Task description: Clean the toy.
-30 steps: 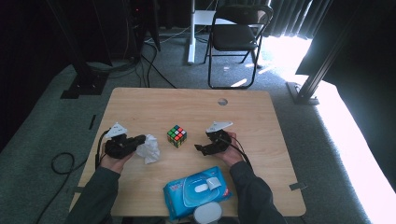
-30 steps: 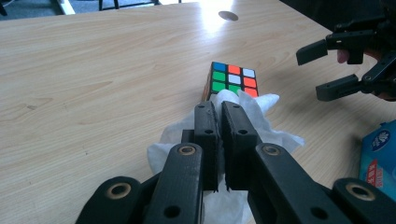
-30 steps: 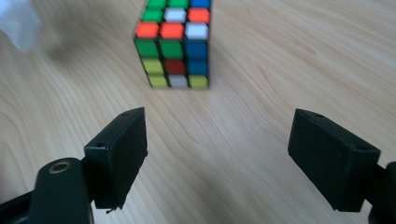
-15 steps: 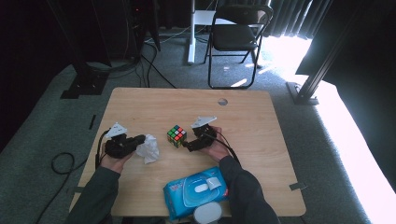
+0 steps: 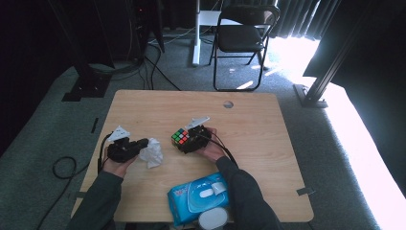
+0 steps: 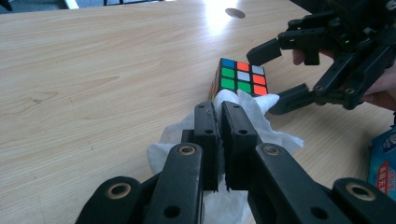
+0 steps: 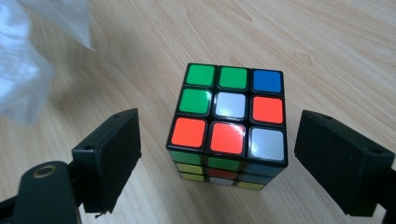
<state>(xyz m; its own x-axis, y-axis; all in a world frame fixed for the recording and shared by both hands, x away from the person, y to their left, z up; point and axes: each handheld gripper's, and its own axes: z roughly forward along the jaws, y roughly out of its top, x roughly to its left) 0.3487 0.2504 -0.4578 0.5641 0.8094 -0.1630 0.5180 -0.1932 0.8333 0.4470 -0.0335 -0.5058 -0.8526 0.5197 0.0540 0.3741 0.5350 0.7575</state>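
A scrambled Rubik's cube (image 5: 180,137) (image 6: 240,77) (image 7: 229,121) stands near the middle of the wooden table (image 5: 268,143). My right gripper (image 5: 186,143) (image 7: 226,156) reaches it from the right. Its jaws have just been opening and are now wide apart, with the cube between them and gaps on both sides. In the left gripper view the right gripper (image 6: 273,77) flanks the cube's right side. My left gripper (image 5: 142,143) (image 6: 219,112) is shut on a crumpled white tissue (image 5: 152,152) (image 6: 266,133) that lies on the table left of the cube.
A blue pack of wet wipes (image 5: 198,199) (image 6: 385,154) lies at the table's front edge, with a white round lid (image 5: 213,220) beside it. A cable hole (image 5: 228,104) sits near the far edge. A folding chair (image 5: 242,38) stands beyond the table.
The right hand has moved left across the table until its gripper reached the cube, and the jaws have spread. The left hand and tissue have stayed put.
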